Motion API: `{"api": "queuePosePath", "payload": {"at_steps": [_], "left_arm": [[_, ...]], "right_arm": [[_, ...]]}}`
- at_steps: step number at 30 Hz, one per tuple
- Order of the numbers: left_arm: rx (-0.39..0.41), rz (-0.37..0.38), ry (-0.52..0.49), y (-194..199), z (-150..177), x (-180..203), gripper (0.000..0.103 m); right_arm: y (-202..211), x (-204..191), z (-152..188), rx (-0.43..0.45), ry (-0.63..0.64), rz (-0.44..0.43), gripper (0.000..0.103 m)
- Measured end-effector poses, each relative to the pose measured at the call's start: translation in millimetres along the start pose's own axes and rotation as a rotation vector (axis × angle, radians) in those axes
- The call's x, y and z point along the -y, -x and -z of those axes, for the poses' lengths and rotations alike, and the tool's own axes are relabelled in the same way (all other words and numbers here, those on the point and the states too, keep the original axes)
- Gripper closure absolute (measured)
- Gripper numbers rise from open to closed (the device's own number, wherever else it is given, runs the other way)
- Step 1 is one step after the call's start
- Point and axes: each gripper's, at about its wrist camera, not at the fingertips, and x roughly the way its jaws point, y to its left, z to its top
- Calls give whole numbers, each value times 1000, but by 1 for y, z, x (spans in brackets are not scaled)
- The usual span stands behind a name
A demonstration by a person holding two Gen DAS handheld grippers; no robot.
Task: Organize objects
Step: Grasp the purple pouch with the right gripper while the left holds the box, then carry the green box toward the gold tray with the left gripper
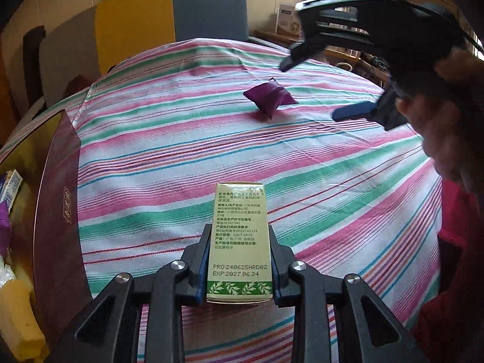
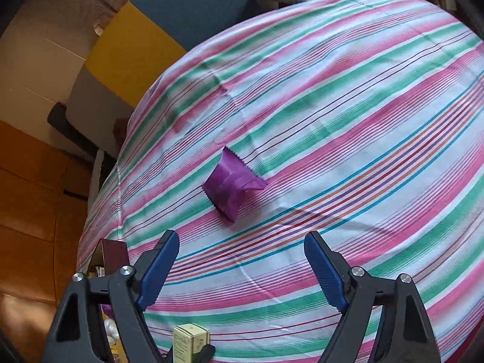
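The left gripper [image 1: 239, 260] clamps a green carton [image 1: 239, 239] printed "PRO:240625HRD02 EXP:2027.06.24", above the striped tablecloth [image 1: 332, 181] near its left edge. The right gripper [image 2: 242, 269] hangs open over a purple sachet [image 2: 231, 186] mid-table.

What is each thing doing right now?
Left tongs: shut on the green box.
Green box: gripped, above the striped cloth.
Right tongs: open, empty.
Purple packet: lying loose on the cloth.
Dark red box: open, things inside.
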Motion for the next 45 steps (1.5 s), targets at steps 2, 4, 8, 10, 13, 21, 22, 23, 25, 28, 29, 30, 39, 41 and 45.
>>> {"api": "queuePosePath", "payload": {"at_steps": [2,4,8,10,13,21,22,23,25,28,29,30,39,41,45], "left_arm": [[11,6,1,-1,1,1,73],[17,15,3,-2,1,0,73],[28,33,9,-2,2,-2,73],[33,32,-3,1,5,-2,73],[31,33,-11,0,4,-2,73],[39,32,-11,1,4,-1,73],[41,31,-11,1,5,0,73],[43,30,-11,1,5,0,73],[45,29,-12,3,5,-1,73],[52,11,-31,3,6,2,73],[54,4,-37,3,6,3,73],[55,1,-40,3,6,4,73],[33,-2,-38,6,3,0,74],[30,9,-21,14,3,-1,74],[95,13,-23,48,-3,-1,74]], "right_arm": [[-8,-5,-4,-12,-3,1,17],[-20,-12,-10,-20,-8,14,17],[-53,-21,-28,-27,-54,42,23],[-69,-28,-36,-27,-24,82,37],[-84,-51,-37,-3,143,212,70],[-83,-84,28,-148,628,275,72],[-82,-83,32,-153,642,271,72],[-79,-80,35,-156,642,257,72],[-77,-76,37,-148,640,241,71],[-78,-76,40,-131,673,242,70],[-78,-76,41,-124,685,243,70],[-77,-76,42,-120,690,243,70],[-85,-80,32,-105,722,240,70],[-85,-79,30,-103,727,232,70],[-87,-78,27,-99,740,222,69]]}}
